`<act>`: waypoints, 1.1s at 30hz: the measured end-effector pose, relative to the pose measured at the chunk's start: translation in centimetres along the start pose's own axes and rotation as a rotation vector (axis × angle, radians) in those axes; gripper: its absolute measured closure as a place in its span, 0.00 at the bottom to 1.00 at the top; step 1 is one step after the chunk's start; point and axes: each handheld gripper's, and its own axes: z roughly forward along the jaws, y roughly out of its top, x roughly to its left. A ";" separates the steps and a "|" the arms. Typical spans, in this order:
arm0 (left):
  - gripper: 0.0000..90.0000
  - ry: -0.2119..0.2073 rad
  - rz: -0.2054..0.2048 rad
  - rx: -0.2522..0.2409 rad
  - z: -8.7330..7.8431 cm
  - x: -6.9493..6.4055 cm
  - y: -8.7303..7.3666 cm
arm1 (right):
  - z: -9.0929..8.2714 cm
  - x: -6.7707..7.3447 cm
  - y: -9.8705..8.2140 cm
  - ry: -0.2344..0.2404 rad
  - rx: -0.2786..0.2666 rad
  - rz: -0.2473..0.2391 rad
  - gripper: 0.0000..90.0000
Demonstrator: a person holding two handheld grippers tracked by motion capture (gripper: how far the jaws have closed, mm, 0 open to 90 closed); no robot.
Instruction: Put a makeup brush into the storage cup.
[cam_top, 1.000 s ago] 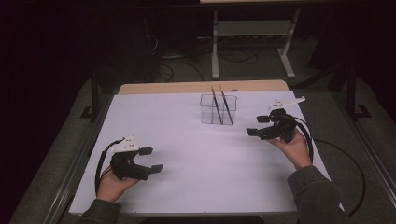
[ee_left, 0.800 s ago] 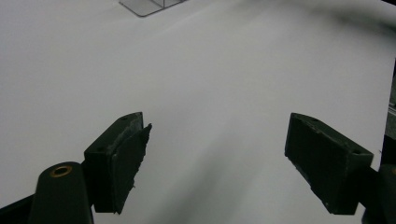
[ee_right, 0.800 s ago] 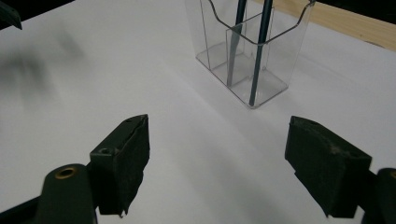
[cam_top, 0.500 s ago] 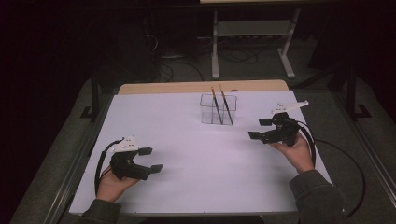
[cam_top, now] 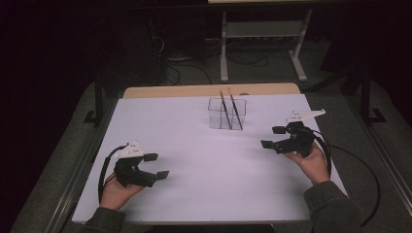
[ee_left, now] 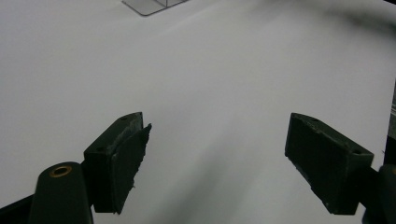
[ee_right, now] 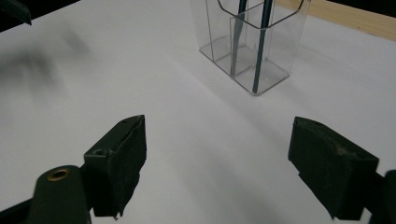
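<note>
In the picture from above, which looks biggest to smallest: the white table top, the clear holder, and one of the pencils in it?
1. White table top, by far.
2. Clear holder.
3. Pencil: thinner, though about as tall as the holder, since it pokes above the rim.

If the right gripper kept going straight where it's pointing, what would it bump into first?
Probably the clear holder with two pencils. The right gripper is open and points roughly toward it, with bare white table between; exact aim is hard to judge.

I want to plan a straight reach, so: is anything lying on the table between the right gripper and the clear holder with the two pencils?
Nothing visible does. The right gripper, jaws open, faces the clear holder across bare white table; the two pencils stand inside it.
</note>
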 end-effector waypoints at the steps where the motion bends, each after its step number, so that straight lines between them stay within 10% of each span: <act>1: 0.22 0.000 0.001 0.000 0.0 0.0 0.0 | -0.1 0.0 0.0 0.002 0.002 0.000 0.20; 33: 0.21 0.012 0.002 -0.010 -0.2 0.1 0.0 | -1.0 0.6 -1.3 -0.009 -0.009 0.011 0.20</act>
